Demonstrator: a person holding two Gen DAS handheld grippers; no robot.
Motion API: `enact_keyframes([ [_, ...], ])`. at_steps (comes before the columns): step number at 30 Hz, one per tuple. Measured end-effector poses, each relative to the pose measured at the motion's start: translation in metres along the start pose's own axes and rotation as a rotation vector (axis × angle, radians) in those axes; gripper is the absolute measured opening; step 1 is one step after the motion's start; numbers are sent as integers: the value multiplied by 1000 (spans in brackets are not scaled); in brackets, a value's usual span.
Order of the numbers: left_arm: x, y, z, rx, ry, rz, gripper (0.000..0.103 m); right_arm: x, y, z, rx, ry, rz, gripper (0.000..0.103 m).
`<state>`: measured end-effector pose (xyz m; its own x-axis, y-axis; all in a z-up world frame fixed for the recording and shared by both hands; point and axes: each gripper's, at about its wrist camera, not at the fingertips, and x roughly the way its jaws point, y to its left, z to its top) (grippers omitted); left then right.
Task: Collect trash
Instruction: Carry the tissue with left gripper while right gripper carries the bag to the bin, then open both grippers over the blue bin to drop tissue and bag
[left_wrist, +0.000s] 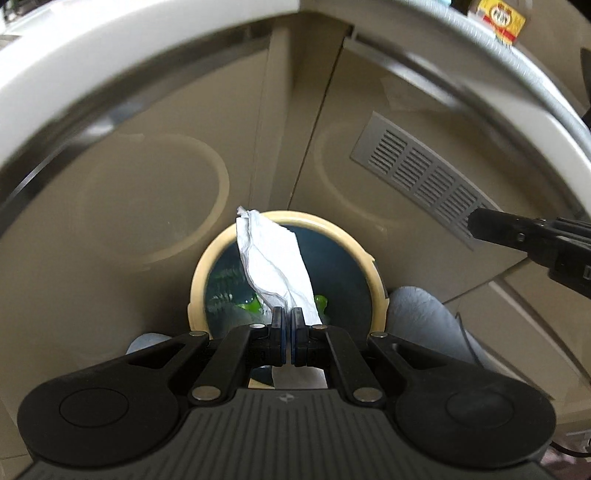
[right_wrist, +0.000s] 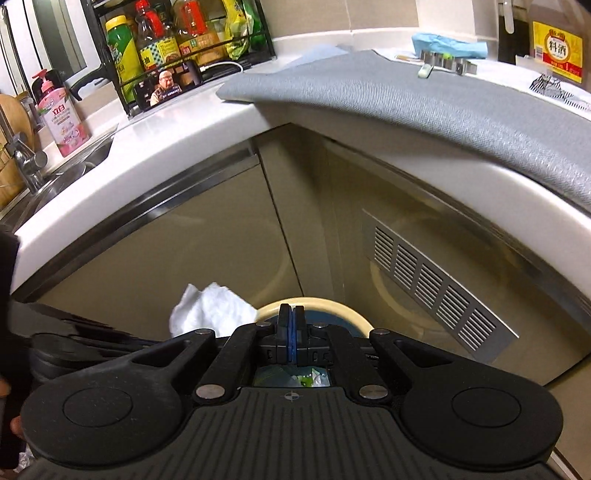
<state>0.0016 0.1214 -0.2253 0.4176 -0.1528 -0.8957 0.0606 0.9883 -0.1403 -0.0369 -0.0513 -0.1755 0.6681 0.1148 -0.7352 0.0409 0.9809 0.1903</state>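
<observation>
1. Left gripper (left_wrist: 287, 316): its jaws are closed on the lower end of a crumpled white tissue (left_wrist: 271, 264). The free end stands up and away from the fingertips, above the open mouth of the trash bin (left_wrist: 377, 284).

2. Right gripper (right_wrist: 291, 317): its blue pads are pressed together with nothing between them. It hovers over the near rim of the bin, just beside your left gripper.

3. Location of the item: the tissue hangs directly over the bin's dark liner. Green scraps (left_wrist: 253, 305) already lie inside; what else is in there cannot be made out through the glare.

4. Handling properties, as judged from the folds: the tissue is very light, soft and limp. It will not break, but it tears easily and it may cling to the pads on release.

5. Grip point: you hold the tissue where it is bunched into a twist, which is likely the strongest place. Avoid pinching a single loose ply.

6. Release: part the left jaws fully over the centre of the opening, clear of the cream rim. Because the tissue is light, expect it to drift rather than drop straight.
</observation>
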Motion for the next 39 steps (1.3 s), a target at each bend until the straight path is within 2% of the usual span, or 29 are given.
enact_keyframes([
  [6,44,-3,6,23,94,16,2,13,-9,-6,53,68,-6,2],
  [8,60,-3,7,28,135,27,7,16,-11,-9,61,85,-3,2],
  [9,67,-2,7,34,150,33,15,17,-12,-10,63,92,-5,5],
  [10,72,-2,7,38,163,48,34,18,-12,-10,66,99,-8,12],
  [11,77,-1,7,38,175,66,49,20,-14,-11,67,105,-13,17],
  [12,78,0,7,35,176,83,75,21,-15,-12,70,112,-20,32],
  [13,76,2,6,29,162,98,89,23,-16,-13,75,121,-29,49],
  [15,70,5,6,24,143,121,100,27,-18,-14,81,136,-48,58],
  [20,46,14,6,-4,130,115,103,37,-20,-16,87,183,-68,64],
  [24,11,21,-1,-51,100,110,103,29,-11,-14,41,149,-72,74],
  [30,-32,9,-23,-58,24,189,103,7,14,-19,-110,84,-84,90],
  [34,-39,-2,-33,-24,29,224,103,1,32,-30,-230,96,-102,95],
  [39,-53,-6,-35,-20,13,239,103,-3,46,-40,-336,121,-140,96],
])
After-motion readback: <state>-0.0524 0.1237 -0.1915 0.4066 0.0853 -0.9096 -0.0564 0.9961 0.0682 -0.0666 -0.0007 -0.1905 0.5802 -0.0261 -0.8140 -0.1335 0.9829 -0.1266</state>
